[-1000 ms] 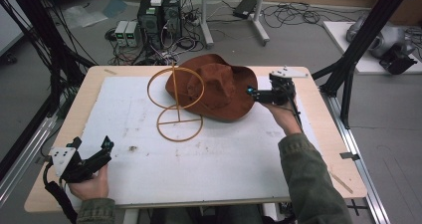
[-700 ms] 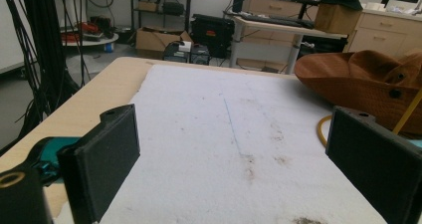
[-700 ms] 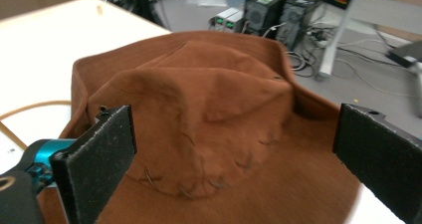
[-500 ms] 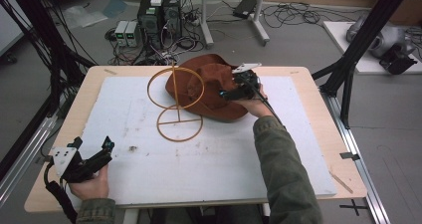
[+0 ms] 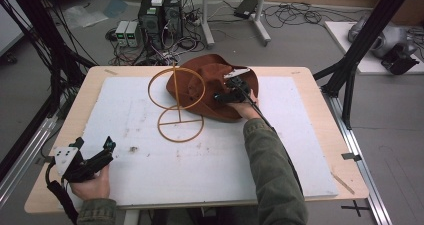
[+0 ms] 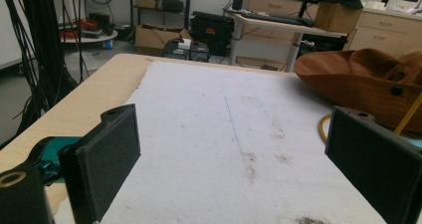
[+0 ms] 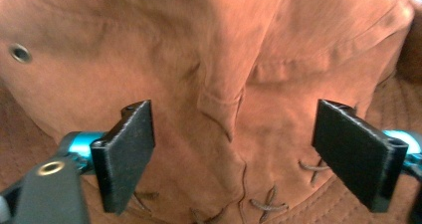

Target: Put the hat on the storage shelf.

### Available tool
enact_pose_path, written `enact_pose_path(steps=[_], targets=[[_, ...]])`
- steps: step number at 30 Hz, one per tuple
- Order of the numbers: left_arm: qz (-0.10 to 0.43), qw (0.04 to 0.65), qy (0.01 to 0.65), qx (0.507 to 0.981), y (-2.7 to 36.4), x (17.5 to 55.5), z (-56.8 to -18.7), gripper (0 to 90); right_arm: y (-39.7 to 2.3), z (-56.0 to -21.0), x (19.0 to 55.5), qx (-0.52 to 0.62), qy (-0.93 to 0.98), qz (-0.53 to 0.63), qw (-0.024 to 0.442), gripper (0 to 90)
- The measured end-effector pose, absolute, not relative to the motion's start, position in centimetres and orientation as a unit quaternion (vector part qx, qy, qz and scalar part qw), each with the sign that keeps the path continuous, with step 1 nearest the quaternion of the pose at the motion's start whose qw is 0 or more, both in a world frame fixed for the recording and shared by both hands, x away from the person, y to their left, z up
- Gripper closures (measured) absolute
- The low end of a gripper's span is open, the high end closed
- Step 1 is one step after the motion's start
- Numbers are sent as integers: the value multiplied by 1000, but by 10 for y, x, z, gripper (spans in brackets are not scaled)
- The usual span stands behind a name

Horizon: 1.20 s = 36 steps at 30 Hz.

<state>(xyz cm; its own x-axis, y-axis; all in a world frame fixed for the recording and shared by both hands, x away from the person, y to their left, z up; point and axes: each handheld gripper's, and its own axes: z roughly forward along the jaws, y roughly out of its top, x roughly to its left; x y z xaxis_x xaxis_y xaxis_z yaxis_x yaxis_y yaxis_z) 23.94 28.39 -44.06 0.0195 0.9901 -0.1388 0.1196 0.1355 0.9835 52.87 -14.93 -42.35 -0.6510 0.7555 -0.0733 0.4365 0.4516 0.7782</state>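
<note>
White padding (image 5: 210,165) covers the wooden table, with cables and equipment on the floor beyond. A brown hat (image 5: 200,82) lies at the far middle, touching a gold wire stand (image 5: 177,105) whose upright ring rises in front of its left side. The right gripper (image 5: 222,97) hovers over the crown (image 7: 219,69), jaws spread wide and grasping nothing; judged an approach to grip. The next move calls for lowering onto a crown fold and closing. The hat's long axis appears to run roughly left to right; its facing cannot be told. The left gripper (image 5: 97,155) rests released at the near left corner.
</note>
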Motion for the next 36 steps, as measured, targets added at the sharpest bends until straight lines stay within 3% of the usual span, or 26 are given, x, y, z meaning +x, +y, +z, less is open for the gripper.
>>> enact_pose_path(steps=[6, 13, 14, 16, 18, 19, 22, 24, 29, 32, 36], targets=[[421, 511, 557, 502, 283, 241, -441, 75, -149, -427, 531, 366, 821, 383, 211, 196], [419, 512, 555, 505, 281, 243, -442, 80, -147, -433, 535, 366, 814, 399, 209, 425], [419, 511, 555, 506, 281, 243, -442, 80, -145, -435, 535, 364, 814, 398, 215, 490], [419, 511, 554, 506, 281, 243, -442, 80, -144, -435, 535, 364, 816, 394, 217, 511], [418, 511, 554, 507, 281, 243, -442, 82, -142, -436, 538, 358, 822, 392, 207, 625], [418, 511, 555, 506, 281, 244, -442, 82, -142, -436, 538, 358, 822, 392, 207, 625], [415, 513, 556, 505, 281, 244, -443, 82, -134, -430, 542, 355, 834, 371, 200, 797], [415, 512, 555, 507, 281, 244, -442, 82, -128, -427, 542, 359, 837, 362, 199, 848], [415, 511, 557, 506, 284, 243, -443, 82, -129, -425, 539, 376, 832, 360, 194, 889], [417, 511, 558, 504, 286, 241, -443, 83, -125, -422, 535, 369, 831, 351, 224, 897], [418, 512, 560, 500, 288, 240, -443, 83, -126, -421, 534, 374, 826, 358, 224, 897]])
